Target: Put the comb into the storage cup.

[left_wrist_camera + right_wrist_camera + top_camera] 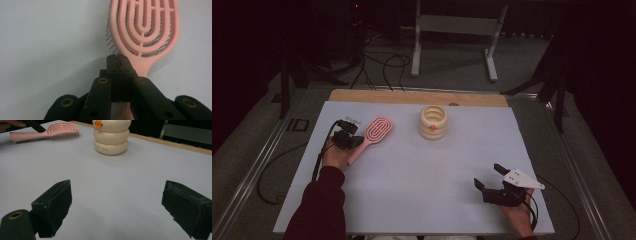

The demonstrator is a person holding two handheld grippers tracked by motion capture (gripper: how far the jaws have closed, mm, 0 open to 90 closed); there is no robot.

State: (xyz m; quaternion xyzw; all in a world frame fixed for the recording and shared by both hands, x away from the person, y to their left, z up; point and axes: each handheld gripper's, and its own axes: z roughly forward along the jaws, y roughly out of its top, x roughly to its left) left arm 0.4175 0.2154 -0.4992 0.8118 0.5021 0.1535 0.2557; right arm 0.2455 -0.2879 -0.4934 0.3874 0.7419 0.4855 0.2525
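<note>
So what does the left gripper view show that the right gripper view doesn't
Left gripper view alone: the left tool from behind, jaws closed together above the handle of the pink plastic vented hairbrush, with its bristles close up. Right gripper view alone: the cream ribbed stacked-ring container with an orange spot, the table's wooden far edge, and the right tool with jaws wide apart over bare surface. Both share the hairbrush and the pale sheet covering the table.

Between the pink plastic vented hairbrush (373, 132) at the left and the cream ribbed stacked-ring container (433, 122) near the far edge lies a passable gap. The pale blue-grey table sheet (422, 180) lies bare across centre and near side.
</note>
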